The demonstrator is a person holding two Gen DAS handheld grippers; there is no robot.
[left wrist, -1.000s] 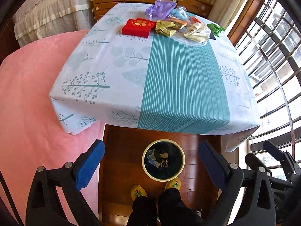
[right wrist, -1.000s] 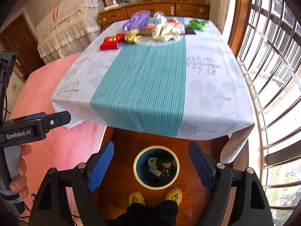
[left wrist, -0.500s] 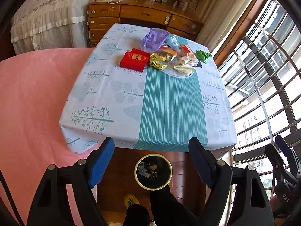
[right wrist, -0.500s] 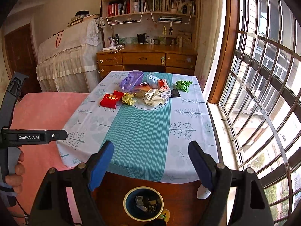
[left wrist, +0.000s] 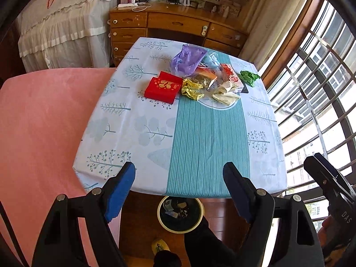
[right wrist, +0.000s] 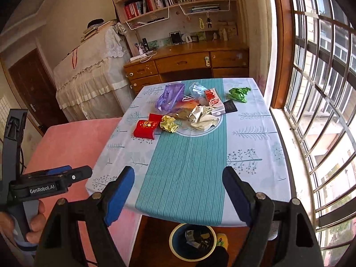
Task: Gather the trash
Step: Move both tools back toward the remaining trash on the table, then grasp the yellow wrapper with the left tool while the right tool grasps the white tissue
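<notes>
Trash lies piled at the far end of the table [left wrist: 209,144]: a red box [left wrist: 163,86], a purple bag [left wrist: 188,60], a gold wrapper [left wrist: 191,87], crumpled white paper [left wrist: 225,94], a red-and-white carton [left wrist: 232,79] and a green wrapper [left wrist: 249,76]. A yellow-rimmed bin [left wrist: 159,213] with scraps inside stands on the floor under the near table edge. My left gripper [left wrist: 179,171] hovers open above that near edge, holding nothing. My right gripper [right wrist: 178,173] is open and empty there too, with the same pile [right wrist: 202,118] and bin [right wrist: 171,242] ahead of it.
A pink-covered bed [left wrist: 44,122] borders the table on the left. Barred windows [right wrist: 322,111] run along the right. A wooden desk [left wrist: 178,24] stands behind the table. The person's feet [left wrist: 160,245] are beside the bin. A hand [right wrist: 35,222] holds the left tool's handle.
Both views have risen and tipped up from the bin toward the table's far end. The bin has slid to the bottom edge. The left jaws stand a little narrower than a second ago.
</notes>
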